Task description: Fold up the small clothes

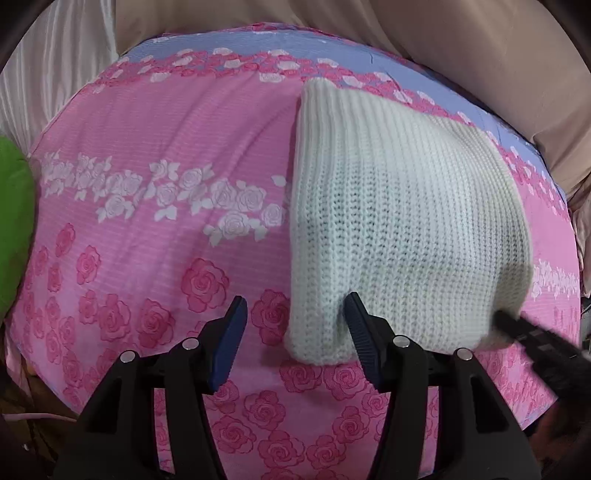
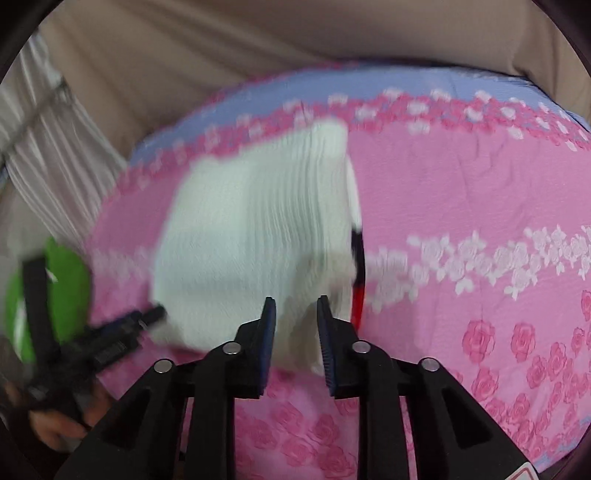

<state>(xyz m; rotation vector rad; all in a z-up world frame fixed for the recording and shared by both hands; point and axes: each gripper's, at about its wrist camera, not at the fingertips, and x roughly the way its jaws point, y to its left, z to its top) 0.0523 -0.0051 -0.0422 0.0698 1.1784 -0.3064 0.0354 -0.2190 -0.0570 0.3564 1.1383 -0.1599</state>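
Cream knit: your small garment (image 1: 402,221) is a ribbed, off-white knitted piece, already doubled over, lying on the bed with its near hem toward you.
Bedcover: pink sheet (image 1: 147,229) printed with dark pink and white roses, with a pale blue band along the far edge.
Where the knit sits: right of centre in your left wrist view, left of centre in your right wrist view (image 2: 255,229), so it lies between your two tools.
Left gripper: your left gripper (image 1: 295,306) has its jaws apart. The near left corner of the knit sits in the gap; one blue pad (image 1: 360,332) presses into the fabric and dents it, while the other pad stands clear over bare sheet. It has no clamp on the cloth.
Right gripper: your right gripper (image 2: 295,304) has its jaws drawn close together at the knit's near right corner. A fold of cream fabric lies between the pads, but that view is smeared by motion, so you cannot tell whether the pads actually pinch it.
Trim: a narrow black and red strip (image 2: 357,273) shows along the knit's right edge in the right wrist view.
Surroundings: a green cushion (image 1: 14,221) sits at the left edge of the bed, with beige fabric (image 1: 406,33) and a pale pleated curtain (image 1: 55,74) behind it.
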